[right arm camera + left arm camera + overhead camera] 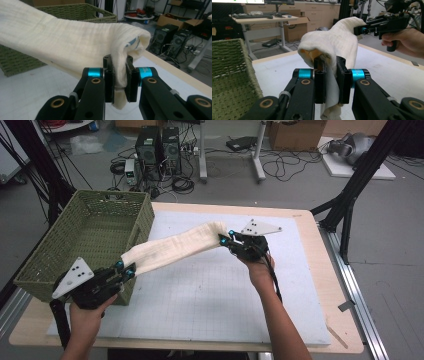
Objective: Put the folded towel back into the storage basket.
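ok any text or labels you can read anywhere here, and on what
None can be read.
The cloth has blue marks at its folded end, too blurred to tell if they are letters.
The cardboard boxes show no legible print.
The grid on the mat carries no readable numbers.

Green basket (95,237) blocks the desk's (320,265) left side, just beside the left gripper (125,269). Cloth (175,247) stretched between both grippers spans the middle, off the surface. Near and right desk areas lie open around the right gripper (227,240).
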